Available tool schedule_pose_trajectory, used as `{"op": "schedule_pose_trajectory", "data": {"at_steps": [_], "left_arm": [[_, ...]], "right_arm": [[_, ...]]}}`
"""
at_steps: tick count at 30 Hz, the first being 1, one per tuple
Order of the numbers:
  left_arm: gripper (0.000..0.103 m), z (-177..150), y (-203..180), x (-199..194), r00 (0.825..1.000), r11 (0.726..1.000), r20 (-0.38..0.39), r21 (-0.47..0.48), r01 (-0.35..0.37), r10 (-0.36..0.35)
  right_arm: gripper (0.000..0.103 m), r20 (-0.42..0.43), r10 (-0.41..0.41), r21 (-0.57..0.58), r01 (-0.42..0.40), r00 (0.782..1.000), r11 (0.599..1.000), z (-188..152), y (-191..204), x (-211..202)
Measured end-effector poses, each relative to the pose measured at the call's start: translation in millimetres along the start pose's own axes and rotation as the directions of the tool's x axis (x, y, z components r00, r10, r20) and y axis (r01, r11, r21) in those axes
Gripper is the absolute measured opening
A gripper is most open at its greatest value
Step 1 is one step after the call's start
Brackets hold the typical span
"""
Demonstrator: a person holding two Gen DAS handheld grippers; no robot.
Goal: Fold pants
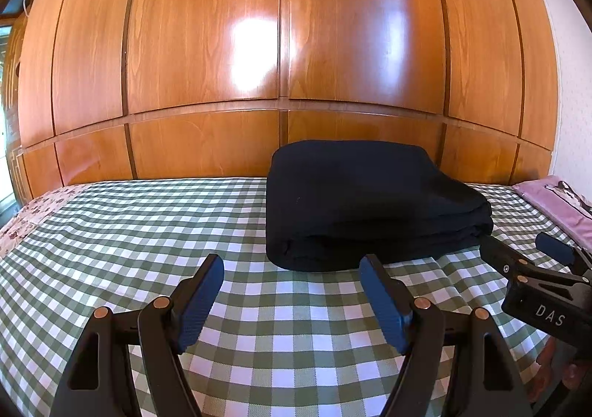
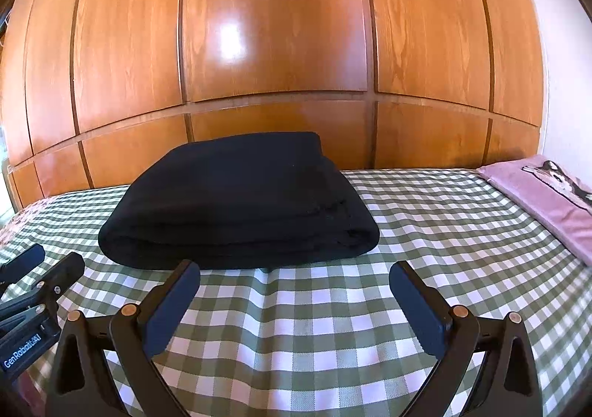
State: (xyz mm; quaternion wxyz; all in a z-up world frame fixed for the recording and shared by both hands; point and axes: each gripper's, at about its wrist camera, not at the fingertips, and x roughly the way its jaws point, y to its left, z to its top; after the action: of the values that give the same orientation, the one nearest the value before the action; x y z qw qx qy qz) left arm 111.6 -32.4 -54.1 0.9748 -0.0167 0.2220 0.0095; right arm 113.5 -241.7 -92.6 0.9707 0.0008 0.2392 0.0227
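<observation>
Black pants (image 1: 370, 206) lie folded in a thick stack on the green-and-white checked bed cover (image 1: 148, 232); they also show in the right wrist view (image 2: 236, 202). My left gripper (image 1: 292, 269) is open and empty, just short of the stack's near edge. My right gripper (image 2: 296, 276) is open and empty, in front of the stack's near right part. The right gripper shows at the right edge of the left wrist view (image 1: 518, 250), next to the stack's right corner. The left gripper shows at the left edge of the right wrist view (image 2: 55, 261).
A glossy wooden wardrobe (image 1: 281, 47) stands right behind the bed. A pink pillow with a dog print (image 2: 547, 195) lies at the right end of the bed. A floral sheet (image 1: 33, 209) shows at the left end.
</observation>
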Motion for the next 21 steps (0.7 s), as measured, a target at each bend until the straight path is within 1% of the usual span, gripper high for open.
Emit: {"op": "schedule_pose_trajectory", "data": {"at_steps": [21], "left_arm": [[0.077, -1.4, 1.8, 2.3, 1.000, 1.000, -0.005, -0.004, 0.005, -0.006]], "right_arm": [[0.102, 0.007, -0.005, -0.001, 0.005, 1.000, 1.000, 0.0, 1.9, -1.7]]}}
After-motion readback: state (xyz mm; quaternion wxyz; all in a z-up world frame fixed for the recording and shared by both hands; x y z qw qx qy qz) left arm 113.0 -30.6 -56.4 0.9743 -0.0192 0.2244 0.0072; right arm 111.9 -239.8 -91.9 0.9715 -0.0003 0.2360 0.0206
